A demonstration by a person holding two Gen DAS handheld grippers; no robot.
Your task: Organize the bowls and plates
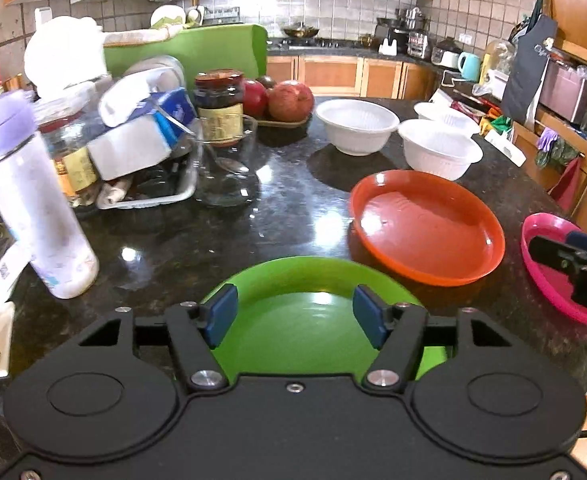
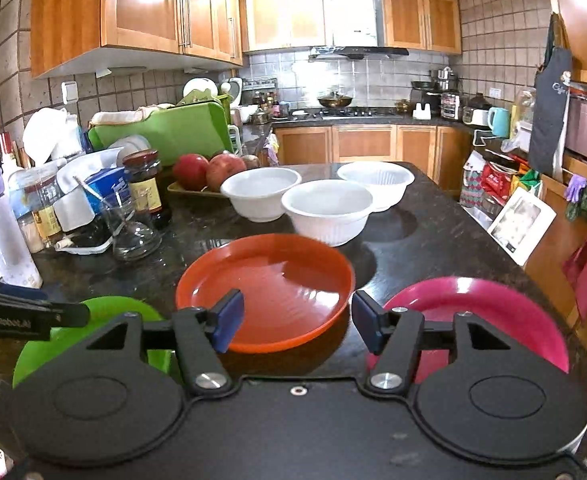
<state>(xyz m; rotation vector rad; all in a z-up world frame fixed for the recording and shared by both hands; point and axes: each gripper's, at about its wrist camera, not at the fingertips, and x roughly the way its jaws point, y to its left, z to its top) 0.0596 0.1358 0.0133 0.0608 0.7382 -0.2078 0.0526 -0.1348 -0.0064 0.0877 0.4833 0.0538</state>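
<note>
Both tongs parted and empty over scattered plates.
Left gripper (image 1: 295, 316) above round green plastic plate (image 1: 317, 332); right gripper (image 2: 297, 326) before round orange plastic plate (image 2: 269, 284), likely for stacking.

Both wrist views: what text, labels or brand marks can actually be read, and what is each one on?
"GenRobot.AI": white print on the left gripper's black finger seen at the left edge of the right wrist view.
"D": a single white letter on the right gripper's black finger, cut off at the left wrist view's edge.
Dark sauce jar: yellow label, print too blurred to read.
Blue and white carton: lettering too blurred.
Apron: white script, too small to read.
</note>
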